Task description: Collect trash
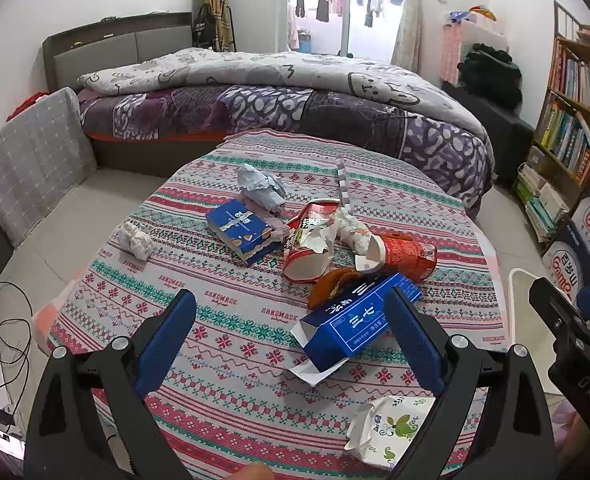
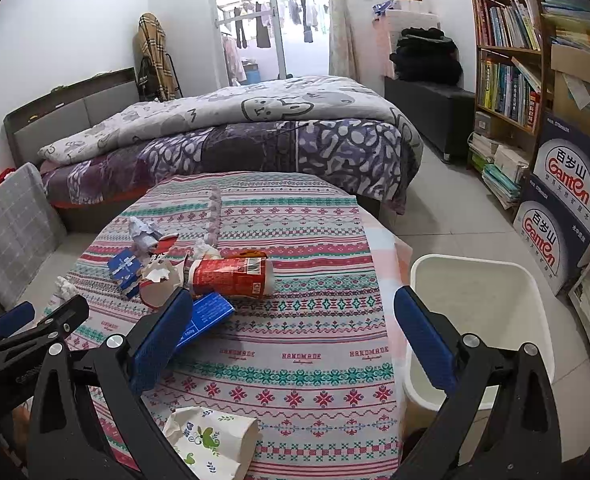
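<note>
Trash lies on a patterned tablecloth (image 1: 231, 320): a blue carton (image 1: 351, 324), a blue box (image 1: 241, 230), a torn red cup (image 1: 309, 244), a red tube (image 1: 405, 254), a white paper wad (image 1: 137, 240), a grey-blue paper wad (image 1: 261, 186), an orange peel (image 1: 331, 284) and a crushed floral paper cup (image 1: 391, 432). My left gripper (image 1: 291, 340) is open and empty above the near table, the blue carton just left of its right finger. My right gripper (image 2: 295, 340) is open and empty, between the table and a white bin (image 2: 479, 320). The floral cup (image 2: 211, 440) lies below it.
A bed (image 1: 279, 96) stands behind the table. A bookshelf (image 2: 507, 60) and stacked water cartons (image 2: 567, 200) line the right wall. A grey cushion (image 1: 27, 160) leans at the left. Cables (image 1: 7, 332) lie on the floor at the left.
</note>
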{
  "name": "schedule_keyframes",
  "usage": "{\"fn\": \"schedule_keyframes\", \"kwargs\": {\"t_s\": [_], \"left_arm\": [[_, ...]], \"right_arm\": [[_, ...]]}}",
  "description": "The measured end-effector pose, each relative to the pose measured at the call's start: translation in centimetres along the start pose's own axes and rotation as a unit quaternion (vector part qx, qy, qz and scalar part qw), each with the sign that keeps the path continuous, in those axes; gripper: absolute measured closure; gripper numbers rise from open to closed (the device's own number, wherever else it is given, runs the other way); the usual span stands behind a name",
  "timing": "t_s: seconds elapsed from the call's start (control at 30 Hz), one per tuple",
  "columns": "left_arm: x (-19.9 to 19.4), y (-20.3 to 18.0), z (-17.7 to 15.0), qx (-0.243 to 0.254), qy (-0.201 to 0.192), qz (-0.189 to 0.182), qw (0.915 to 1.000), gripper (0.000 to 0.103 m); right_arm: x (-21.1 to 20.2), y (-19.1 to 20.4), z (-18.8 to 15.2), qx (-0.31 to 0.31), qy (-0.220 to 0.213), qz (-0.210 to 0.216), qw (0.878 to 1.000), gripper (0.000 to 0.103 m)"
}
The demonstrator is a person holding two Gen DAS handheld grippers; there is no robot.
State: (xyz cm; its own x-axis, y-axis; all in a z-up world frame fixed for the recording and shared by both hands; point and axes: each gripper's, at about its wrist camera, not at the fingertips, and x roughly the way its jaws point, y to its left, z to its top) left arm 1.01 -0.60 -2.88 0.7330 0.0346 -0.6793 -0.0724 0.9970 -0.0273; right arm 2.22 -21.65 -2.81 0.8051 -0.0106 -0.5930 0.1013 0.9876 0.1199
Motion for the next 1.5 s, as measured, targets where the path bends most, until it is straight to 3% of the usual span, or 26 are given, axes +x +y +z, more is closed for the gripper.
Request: {"fn": "schedule_keyframes", "kwargs": {"t_s": [0.93, 1.1, 1.27, 1.33, 1.4, 1.5], "left_arm": [[0.6, -3.0, 0.4, 0.025, 0.009, -0.013, 0.9996, 0.011], [1.6, -3.5, 0.5, 0.035, 0.034, -0.018, 0.9987, 0.011], [6.9, -4.8, 1.5, 0.114, 0.171, -0.025, 0.9783, 0.007], [8.8, -5.3, 1.8, 0.157, 0.204, -0.019, 0.966, 0.007], [9.8, -5.5, 2.0, 0.174, 0.221, -0.022, 0.9593, 0.007], [11.6, -6.2, 2.0, 0.205, 0.26, -0.046, 0.9425, 0.007]], "right_arm": [[0.1, -2.3, -0.1, 0.023, 0.011, -0.017, 1.0, 0.007], [0.3, -3.1, -0.2, 0.028, 0.018, -0.022, 0.999, 0.007], [1.4, -4.4, -0.2, 0.034, 0.058, 0.006, 0.998, 0.007], [2.0, -4.3, -0.4, 0.014, 0.08, 0.029, 0.996, 0.007], [2.6, -3.7, -0.7, -0.023, 0.106, 0.053, 0.993, 0.007], [3.2, -2.0, -1.9, -0.103, 0.142, 0.091, 0.98, 0.007]]}}
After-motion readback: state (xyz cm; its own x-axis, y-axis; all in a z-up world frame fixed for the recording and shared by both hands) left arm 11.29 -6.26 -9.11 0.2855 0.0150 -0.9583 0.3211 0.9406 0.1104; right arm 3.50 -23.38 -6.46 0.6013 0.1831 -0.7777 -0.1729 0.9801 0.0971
